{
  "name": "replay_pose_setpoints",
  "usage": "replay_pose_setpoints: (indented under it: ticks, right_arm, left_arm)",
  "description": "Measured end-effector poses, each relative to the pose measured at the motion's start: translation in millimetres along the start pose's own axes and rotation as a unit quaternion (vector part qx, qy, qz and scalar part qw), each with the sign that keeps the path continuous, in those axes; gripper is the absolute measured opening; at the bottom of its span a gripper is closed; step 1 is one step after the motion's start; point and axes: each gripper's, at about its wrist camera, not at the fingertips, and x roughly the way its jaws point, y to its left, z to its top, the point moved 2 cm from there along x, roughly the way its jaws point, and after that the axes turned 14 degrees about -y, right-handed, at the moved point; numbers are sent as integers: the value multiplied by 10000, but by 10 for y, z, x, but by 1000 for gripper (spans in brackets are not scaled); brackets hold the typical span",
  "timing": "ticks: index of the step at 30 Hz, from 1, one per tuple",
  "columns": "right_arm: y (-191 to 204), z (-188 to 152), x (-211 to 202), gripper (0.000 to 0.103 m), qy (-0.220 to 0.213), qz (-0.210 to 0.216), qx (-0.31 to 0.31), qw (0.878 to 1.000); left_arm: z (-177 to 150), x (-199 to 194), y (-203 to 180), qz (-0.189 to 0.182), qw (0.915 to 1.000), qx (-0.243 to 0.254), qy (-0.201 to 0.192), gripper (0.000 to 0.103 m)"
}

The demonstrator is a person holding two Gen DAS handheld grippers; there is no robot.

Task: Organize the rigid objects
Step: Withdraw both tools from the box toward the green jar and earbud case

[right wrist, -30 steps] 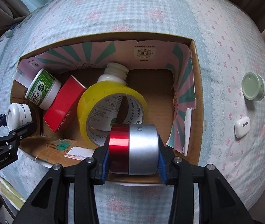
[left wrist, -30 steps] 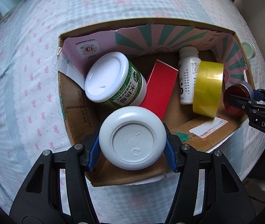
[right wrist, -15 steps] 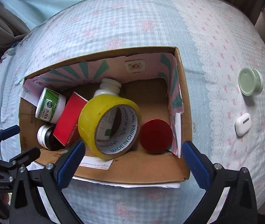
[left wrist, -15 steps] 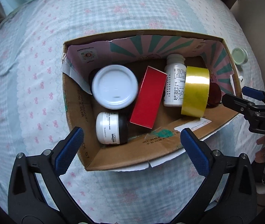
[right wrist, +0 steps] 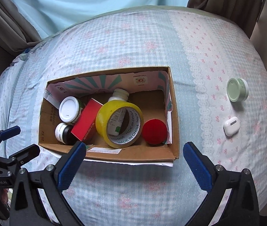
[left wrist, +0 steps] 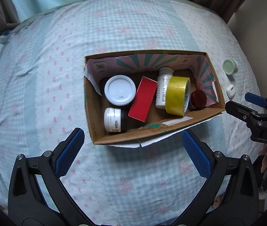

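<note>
A cardboard box [left wrist: 174, 130] [right wrist: 133, 155] sits on the bed. Inside lie a small white and black jar [left wrist: 112, 120] [right wrist: 61, 131], a big white-lidded green jar [left wrist: 120, 90] [right wrist: 69, 109], a red carton [left wrist: 142, 98] [right wrist: 85, 122], a white bottle [left wrist: 161, 88] [right wrist: 120, 95], a yellow tape roll [left wrist: 176, 96] [right wrist: 105, 120] and a red-capped tin [left wrist: 198, 98] [right wrist: 154, 129]. My left gripper [left wrist: 133, 152] hangs open and empty above the box's near edge. My right gripper [right wrist: 134, 162] is open and empty too, above the box's near right corner.
On the bedspread right of the box lie a pale green round tin [right wrist: 237, 90] [left wrist: 230, 66] and a white earbud case [right wrist: 231, 125] [left wrist: 230, 90]. Blue checked sheet [left wrist: 39, 94] spreads all around. Curtains [right wrist: 17, 28] hang behind the bed.
Both grippers opened and rose away from the box. The white and black jar dropped from the left one into the box, the red-capped tin from the right one.
</note>
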Motion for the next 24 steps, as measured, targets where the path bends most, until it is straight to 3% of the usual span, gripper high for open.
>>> replay_pose_setpoints:
  ticks: [7,13,19,24]
  right_arm:
    - [134,-89,-540,103,-59,167,-114,9998]
    - [154,-211,-1078,103,-195,203,-198,9994]
    - [-131,-258,-1548,103,-414,17,-194,9990]
    - [-557,-238,-1853,103,-638,-149,-1,9979]
  left_arm:
    - [-126,-560,-67,261,9995,-141,-131,103]
    - [-161,-1066,-217,253,9967,-410,-650,103]
    - [-174,-1329,-553,-16,9945,-487,-931,103]
    - [-171,-1436,-958,20,9937,-389,-1046,103]
